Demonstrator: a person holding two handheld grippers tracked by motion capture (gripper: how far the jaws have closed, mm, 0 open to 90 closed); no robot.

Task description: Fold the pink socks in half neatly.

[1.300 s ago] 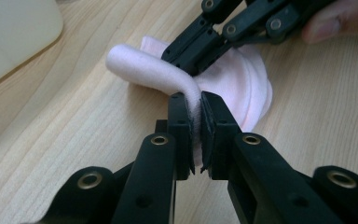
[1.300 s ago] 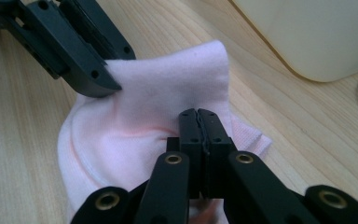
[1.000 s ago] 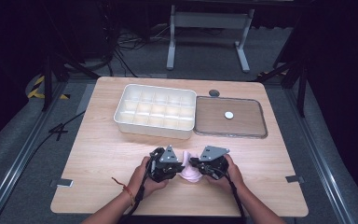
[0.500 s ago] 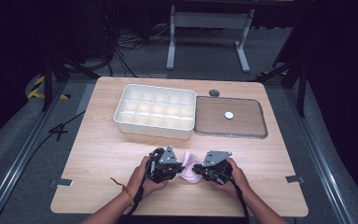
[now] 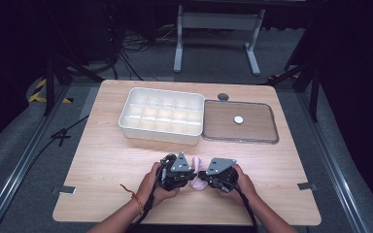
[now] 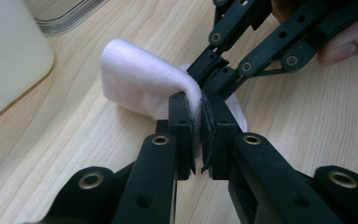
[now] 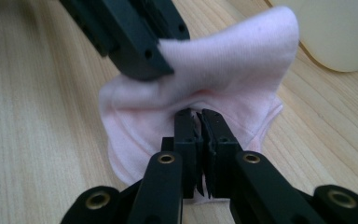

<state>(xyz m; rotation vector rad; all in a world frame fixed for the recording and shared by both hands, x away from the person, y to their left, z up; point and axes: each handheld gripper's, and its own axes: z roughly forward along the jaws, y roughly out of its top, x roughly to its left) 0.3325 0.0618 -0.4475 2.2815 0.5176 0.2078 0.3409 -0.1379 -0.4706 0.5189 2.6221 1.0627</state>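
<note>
Small pale-pink knitted cloth [image 5: 197, 178] lies between both claws; left claw [image 6: 196, 109] and right claw [image 7: 196, 122] each clamped on it.

High view: table [image 5: 107, 160] evenly lit from above, wood bright, shadows under the white tray [image 5: 161, 118] short and soft. Everything around the table drops into near black, floor dim grey. Slight softness overall, no motion blur. Faint sheen on the clear lid [image 5: 262, 124] right of the tray. Left gripper view: pink cloth [image 6: 140, 88] sharp and bright, nearly blown out at its top fold; tray corner behind it blurred. Right gripper view: cloth [image 7: 223, 70] sharp, table behind it blurred, black metal close to the lens soft.
</note>
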